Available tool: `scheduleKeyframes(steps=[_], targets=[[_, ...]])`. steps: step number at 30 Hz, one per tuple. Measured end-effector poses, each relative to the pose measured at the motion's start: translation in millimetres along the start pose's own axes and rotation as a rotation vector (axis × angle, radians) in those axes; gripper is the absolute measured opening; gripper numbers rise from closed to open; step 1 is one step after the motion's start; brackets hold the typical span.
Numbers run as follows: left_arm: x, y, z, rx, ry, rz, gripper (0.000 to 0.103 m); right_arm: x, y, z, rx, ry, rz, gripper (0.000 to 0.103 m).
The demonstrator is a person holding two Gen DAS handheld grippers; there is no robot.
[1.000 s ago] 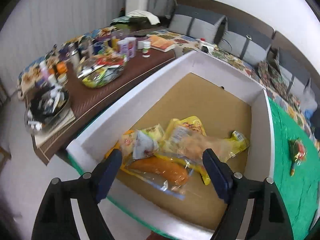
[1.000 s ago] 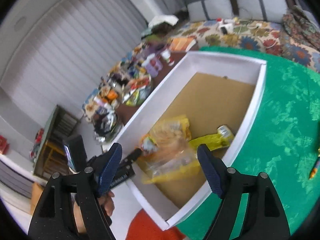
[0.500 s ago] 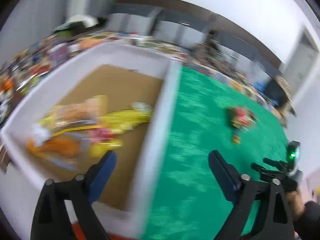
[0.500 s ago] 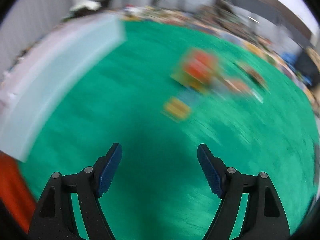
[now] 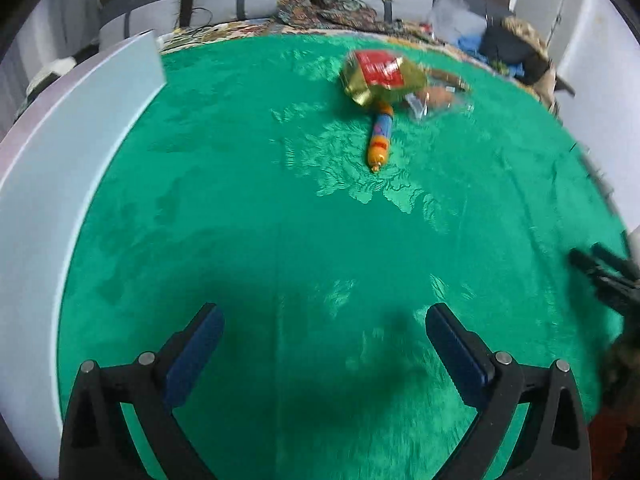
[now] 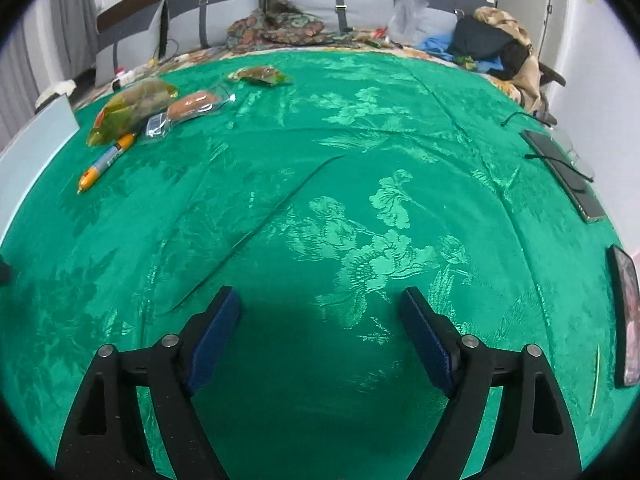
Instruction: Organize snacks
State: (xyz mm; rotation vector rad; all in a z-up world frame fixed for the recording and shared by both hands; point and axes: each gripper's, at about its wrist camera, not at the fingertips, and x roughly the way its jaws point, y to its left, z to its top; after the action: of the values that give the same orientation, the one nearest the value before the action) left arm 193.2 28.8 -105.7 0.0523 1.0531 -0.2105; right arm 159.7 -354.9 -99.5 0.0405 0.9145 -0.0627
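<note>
Here, both grippers point down over the green cloth.
Left gripper [image 5: 322, 342]: jaws spread wide, nothing between the blue pads, only cloth below.
Right gripper [image 6: 320, 326]: jaws opening, nothing between them; in the left view its black frame shows at the right edge, blurred.
Surface: a green cloth [image 6: 360, 208] with a woven flower pattern, creased across the middle; what lies under it cannot be told.
Snacks: a small group lies well ahead of both grippers, held by neither.
Bag [image 5: 382, 76]: red and gold-green, at the top of the group in the left view; in the right view [image 6: 132, 110] it looks yellow-green and crumpled.
Sausage stick [image 5: 380, 140]: orange and blue, its upper end tucked against the bag, the rest on bare cloth; also in the right view [image 6: 106, 160].
Clear pack [image 6: 188, 110]: holds something orange-brown, just right of the bag, touching it.
Far packet [image 6: 260, 74]: green and brown, apart from the group, nearer the cushions.
White box [image 5: 72, 184]: only its outer wall shows along the left edge; its inside is out of view.
Phone [image 6: 626, 316]: at the cloth's right edge.
Dark slab [image 6: 562, 174]: flat, with a cable, also on the right.
Background: grey cushions [image 6: 340, 0] and piled clothes [image 6: 500, 36].
</note>
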Motion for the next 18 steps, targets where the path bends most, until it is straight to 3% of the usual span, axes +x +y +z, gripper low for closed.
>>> scheduleKeyframes(steps=[5, 11, 18], targets=[[20, -6, 9, 0.03, -0.016, 0.058, 0.1, 4, -2, -3, 0.003, 0.004, -0.009, 0.09], [25, -4, 5, 0.021, -0.11, 0.058, 0.103, 4, -3, -1, 0.004, 0.004, -0.007, 0.09], [25, -3, 2, 0.021, -0.11, 0.059, 0.103, 7, -3, -6, 0.004, 0.004, -0.007, 0.091]])
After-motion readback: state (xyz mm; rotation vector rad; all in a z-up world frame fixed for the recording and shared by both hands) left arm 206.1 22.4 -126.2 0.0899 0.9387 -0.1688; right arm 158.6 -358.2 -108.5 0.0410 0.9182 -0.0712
